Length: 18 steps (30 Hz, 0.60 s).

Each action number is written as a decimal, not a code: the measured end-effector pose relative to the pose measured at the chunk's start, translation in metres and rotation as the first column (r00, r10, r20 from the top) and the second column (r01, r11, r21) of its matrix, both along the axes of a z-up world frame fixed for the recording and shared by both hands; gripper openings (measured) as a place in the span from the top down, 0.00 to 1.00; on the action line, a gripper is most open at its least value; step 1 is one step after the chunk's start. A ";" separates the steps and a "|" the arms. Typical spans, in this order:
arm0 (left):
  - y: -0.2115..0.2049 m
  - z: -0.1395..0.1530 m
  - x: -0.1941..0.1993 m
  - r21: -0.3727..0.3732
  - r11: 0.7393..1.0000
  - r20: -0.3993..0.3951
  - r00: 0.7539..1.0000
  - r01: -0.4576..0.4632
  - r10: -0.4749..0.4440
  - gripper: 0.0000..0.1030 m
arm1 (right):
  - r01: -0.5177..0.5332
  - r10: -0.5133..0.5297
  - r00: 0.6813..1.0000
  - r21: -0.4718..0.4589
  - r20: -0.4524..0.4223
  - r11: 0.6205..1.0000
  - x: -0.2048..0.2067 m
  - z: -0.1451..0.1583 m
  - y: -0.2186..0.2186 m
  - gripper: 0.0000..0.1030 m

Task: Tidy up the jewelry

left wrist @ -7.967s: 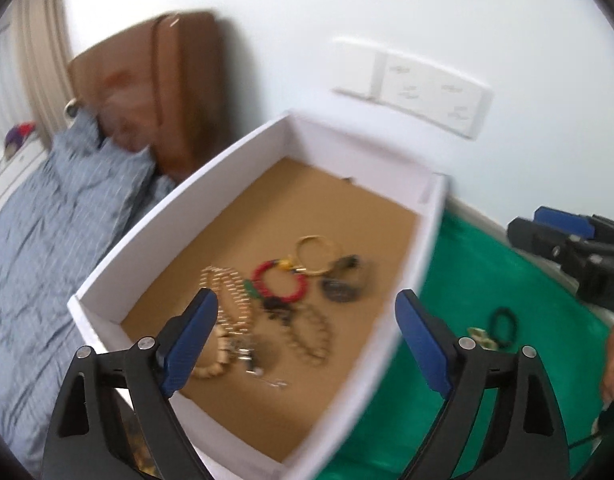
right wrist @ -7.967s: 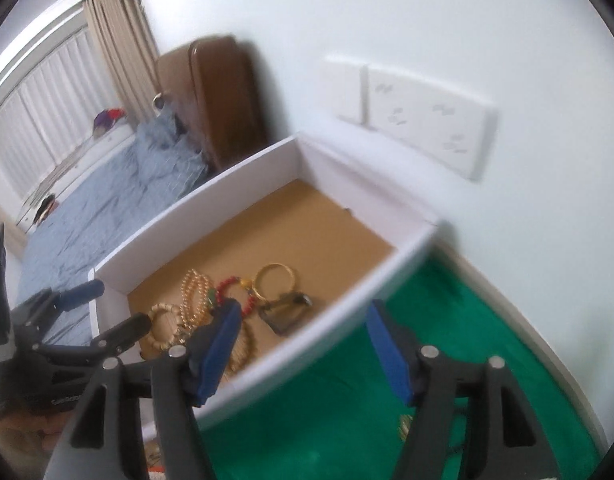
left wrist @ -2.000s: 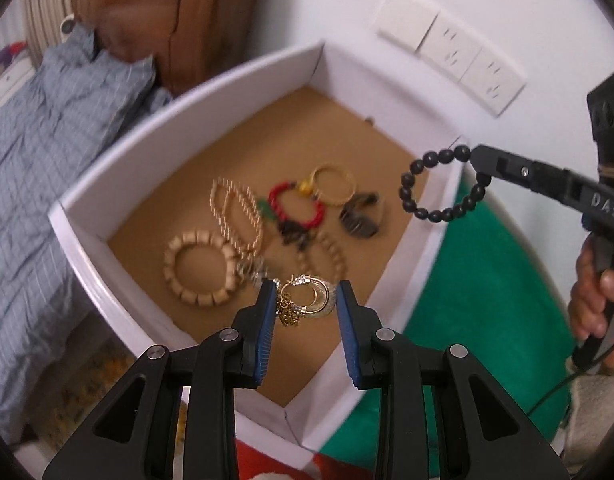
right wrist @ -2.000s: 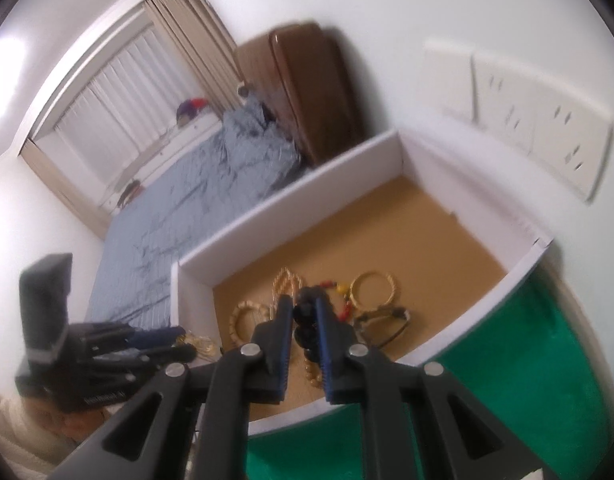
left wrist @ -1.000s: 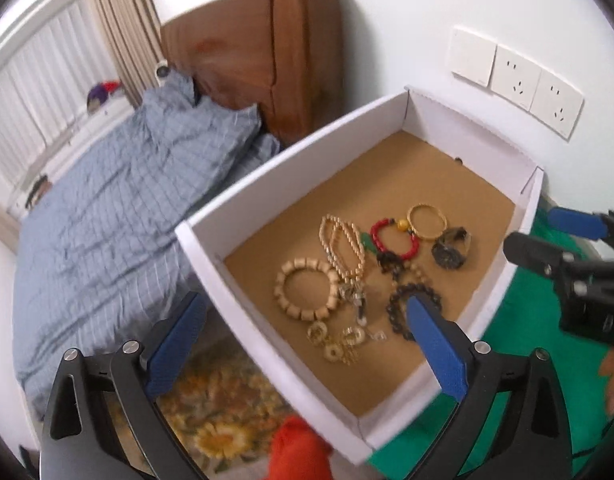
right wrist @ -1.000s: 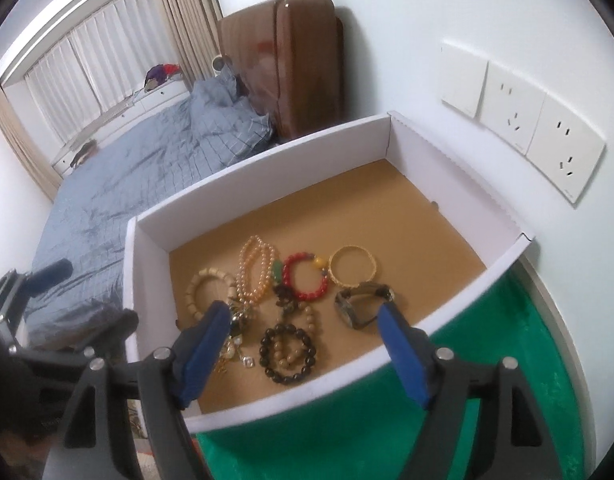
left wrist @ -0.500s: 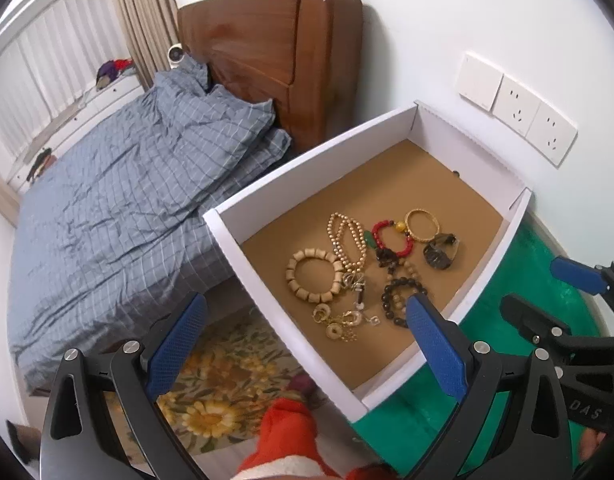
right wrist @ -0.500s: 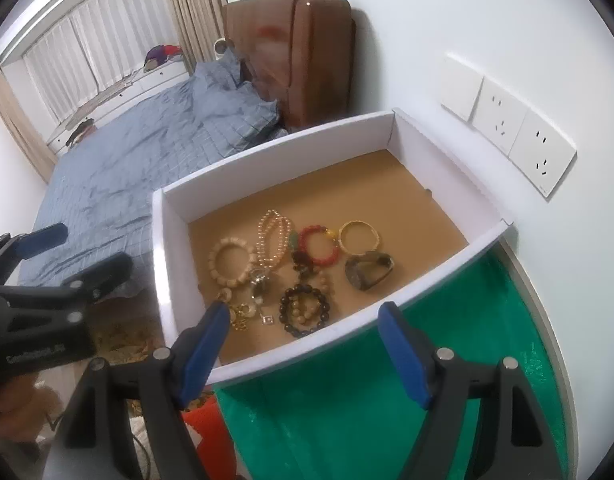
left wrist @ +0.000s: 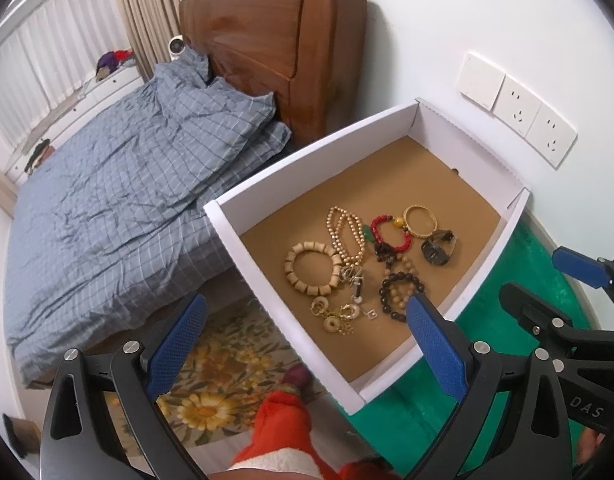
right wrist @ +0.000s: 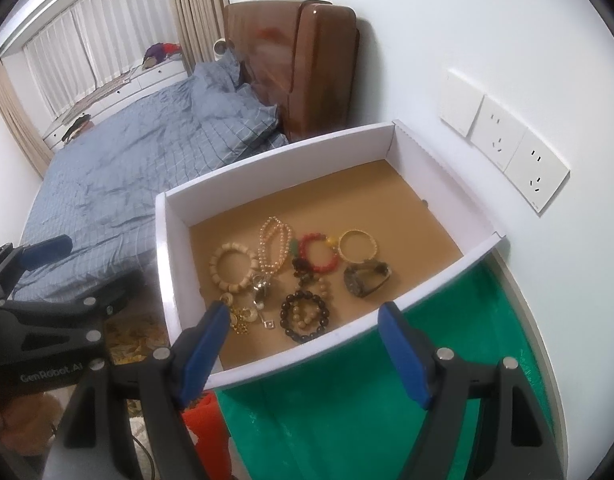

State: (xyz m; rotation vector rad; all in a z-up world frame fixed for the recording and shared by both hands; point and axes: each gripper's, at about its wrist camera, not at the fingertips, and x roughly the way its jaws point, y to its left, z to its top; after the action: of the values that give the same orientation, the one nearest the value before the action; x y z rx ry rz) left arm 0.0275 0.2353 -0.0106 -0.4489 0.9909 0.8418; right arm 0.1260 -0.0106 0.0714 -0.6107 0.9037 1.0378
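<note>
A white box (left wrist: pixel 299 156) with a brown floor stands on green cloth (right wrist: pixel 367 400). Inside lie a wooden bead bracelet (left wrist: pixel 311 268), a pearl bracelet (left wrist: pixel 345 236), a red bead bracelet (left wrist: pixel 389 234), a gold bangle (left wrist: pixel 419 221), a dark watch (left wrist: pixel 437 250), a dark bead bracelet (right wrist: pixel 305 316) and gold earrings (right wrist: pixel 241 314). My left gripper (left wrist: pixel 305 304) hangs open high above the box's near left corner, with nothing between its blue pads. My right gripper (right wrist: pixel 304 312) is open too, empty, above the box's front wall.
A bed with a blue checked duvet (left wrist: pixel 115 184) and a wooden headboard (left wrist: pixel 275 40) lies left of the box. Wall sockets (right wrist: pixel 507 156) sit behind it. A floral rug (left wrist: pixel 211 384) and something red-orange (left wrist: pixel 283 420) are below, on the floor.
Two seconds ago the left gripper held the gold earrings and the right the dark bead bracelet. Both pieces now lie in the box, and both grippers have opened and drawn up and back.
</note>
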 end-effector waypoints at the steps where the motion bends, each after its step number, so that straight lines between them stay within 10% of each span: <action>1: 0.000 0.000 0.000 0.001 1.000 0.000 1.000 0.000 0.000 0.03 | 0.002 -0.002 1.000 -0.002 0.001 1.000 0.000 0.000 0.000 0.24; 18: -0.001 0.005 -0.006 0.027 0.999 0.005 0.999 -0.038 0.038 0.03 | 0.000 0.000 1.000 0.000 -0.010 1.000 -0.002 -0.003 0.004 0.24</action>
State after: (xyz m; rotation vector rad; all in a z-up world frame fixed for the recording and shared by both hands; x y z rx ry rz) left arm 0.0219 0.2344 -0.0057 -0.4479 0.9681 0.8866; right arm 0.1237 -0.0063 0.0685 -0.6060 0.9120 1.0418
